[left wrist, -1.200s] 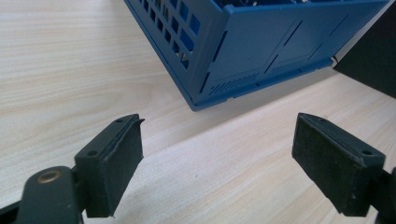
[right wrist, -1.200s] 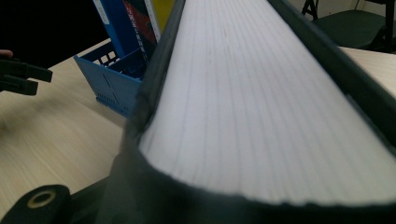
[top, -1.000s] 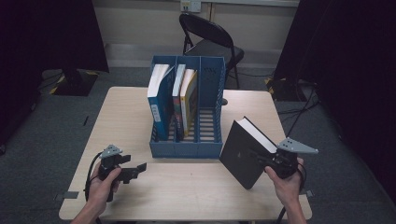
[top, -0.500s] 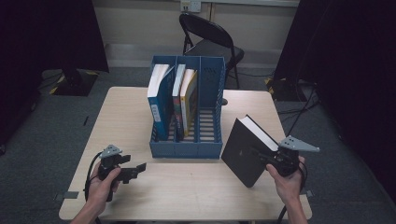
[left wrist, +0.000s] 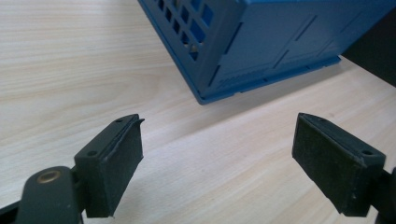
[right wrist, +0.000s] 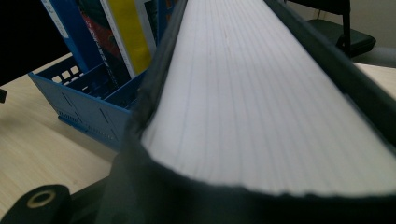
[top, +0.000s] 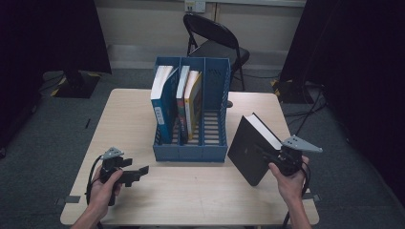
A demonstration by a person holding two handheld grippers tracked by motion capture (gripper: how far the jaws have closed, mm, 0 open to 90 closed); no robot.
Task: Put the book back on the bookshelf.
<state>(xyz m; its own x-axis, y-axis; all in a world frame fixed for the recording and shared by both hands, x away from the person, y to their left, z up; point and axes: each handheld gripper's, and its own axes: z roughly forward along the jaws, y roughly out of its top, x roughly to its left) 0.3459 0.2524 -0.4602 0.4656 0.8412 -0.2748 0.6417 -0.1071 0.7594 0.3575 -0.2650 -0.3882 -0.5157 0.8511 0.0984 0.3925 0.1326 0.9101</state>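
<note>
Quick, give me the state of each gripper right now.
Left gripper: open, holding nothing, above the table.
Right gripper: shut on the black book, held tilted beside the blue file rack.

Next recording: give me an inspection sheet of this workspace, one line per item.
Surface: light wooden table, bare at the front.
Job's things: black book held tilted at the right; blue file rack with three books, its right slot free.
Clutter: nothing seen.
Grippers: right gripper shut on the black book; left gripper open, nothing between its jaws, low over the table.
Cables: one loops from the left gripper's handle; more lie on the floor at the right.
Surroundings: folding chair behind the table, dark curtains, grey carpet.
</note>
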